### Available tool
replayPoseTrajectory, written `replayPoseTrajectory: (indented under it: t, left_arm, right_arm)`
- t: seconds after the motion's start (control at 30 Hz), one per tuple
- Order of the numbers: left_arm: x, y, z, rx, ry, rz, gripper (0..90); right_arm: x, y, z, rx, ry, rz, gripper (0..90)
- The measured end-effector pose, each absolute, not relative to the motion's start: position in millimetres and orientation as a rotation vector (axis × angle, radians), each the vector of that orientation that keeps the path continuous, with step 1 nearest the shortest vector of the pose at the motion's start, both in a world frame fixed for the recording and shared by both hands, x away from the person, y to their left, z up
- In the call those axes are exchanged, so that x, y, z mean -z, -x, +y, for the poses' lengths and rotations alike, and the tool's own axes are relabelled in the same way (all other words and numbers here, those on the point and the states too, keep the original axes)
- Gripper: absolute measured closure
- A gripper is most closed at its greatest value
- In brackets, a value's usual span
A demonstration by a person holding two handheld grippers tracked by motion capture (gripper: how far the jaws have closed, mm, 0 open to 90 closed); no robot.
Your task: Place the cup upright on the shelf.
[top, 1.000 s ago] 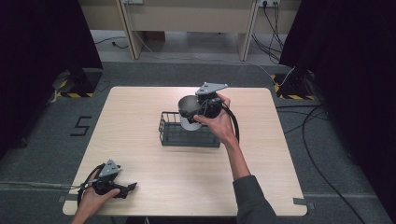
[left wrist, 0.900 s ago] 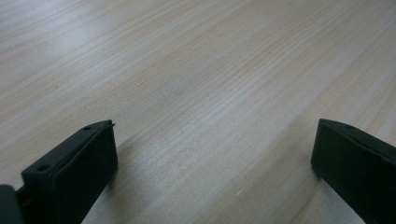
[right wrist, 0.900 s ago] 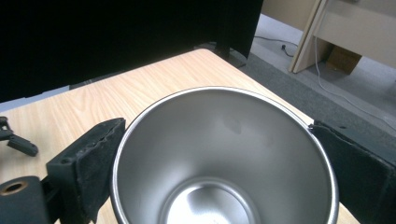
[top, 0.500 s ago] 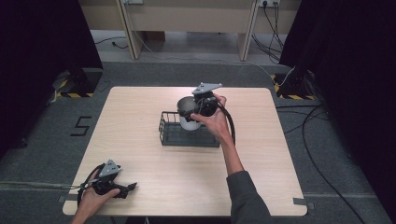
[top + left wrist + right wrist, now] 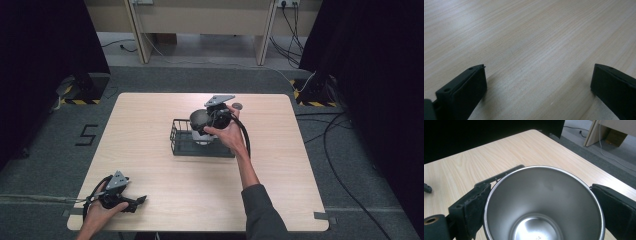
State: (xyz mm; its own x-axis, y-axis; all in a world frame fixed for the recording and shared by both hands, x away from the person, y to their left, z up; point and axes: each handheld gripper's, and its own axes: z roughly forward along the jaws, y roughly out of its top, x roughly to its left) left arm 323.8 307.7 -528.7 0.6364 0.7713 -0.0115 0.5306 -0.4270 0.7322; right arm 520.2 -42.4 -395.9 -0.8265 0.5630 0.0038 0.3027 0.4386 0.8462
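While right claw (image 5: 541, 202) grips cup (image 5: 544, 205) over basket (image 5: 180, 145), left table (image 5: 150, 115) bare.

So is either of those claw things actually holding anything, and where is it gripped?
The right gripper holds a steel cup by its rim, one jaw on each outer side, over the wire basket. The left gripper holds nothing; its jaws stand open over bare table.
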Motion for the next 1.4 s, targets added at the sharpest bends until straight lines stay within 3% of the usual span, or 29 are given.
replayPoseTrajectory:
  t: [0.27, 1.03, 1.07, 1.1, 1.13, 1.2, 1.27, 1.33, 1.37, 1.4]
  left_arm:
    - [528.8, -323.8, 307.7, -0.425, -2.131, 1.012, 0.0]
    - [528.8, -323.8, 307.7, -0.426, -2.132, 1.011, 0.0]
    - [528.8, -323.8, 307.7, -0.425, -2.131, 1.012, 0.0]
    - [528.8, -323.8, 307.7, -0.426, -2.131, 1.012, 0.0]
    - [528.8, -323.8, 307.7, -0.426, -2.131, 1.012, 0.0]
    - [528.7, -323.8, 307.7, -0.426, -2.132, 1.011, 0.0]
    - [528.8, -323.8, 307.6, -0.425, -2.129, 1.013, 0.0]
    - [528.8, -323.8, 307.5, -0.425, -2.129, 1.013, 0.0]
    - [528.8, -323.8, 307.6, -0.426, -2.129, 1.013, 0.0]
    - [528.8, -323.8, 307.6, -0.426, -2.129, 1.013, 0.0]
  right_arm:
    - [411.5, -521.9, -47.2, -1.36, -0.708, 2.431, 6.1]
    - [407.2, -518.1, -48.9, -1.423, -0.635, 2.392, 3.9]
    - [404.8, -517.4, -49.0, -1.436, -0.637, 2.379, 7.1]
    - [399.0, -515.7, -49.8, -1.454, -0.643, 2.357, 20.9]
    - [399.0, -515.7, -49.8, -1.454, -0.643, 2.357, 20.9]
    - [393.3, -513.2, -49.4, -1.437, -0.637, 2.342, 11.4]
    - [388.4, -509.8, -49.2, -1.439, -0.63, 2.319, 11.0]
    - [385.0, -506.7, -50.2, -1.448, -0.633, 2.306, 18.2]
    - [383.6, -504.5, -51.7, -1.452, -0.644, 2.307, 11.8]
    - [382.8, -503.6, -52.9, -1.456, -0.647, 2.3, 14.8]
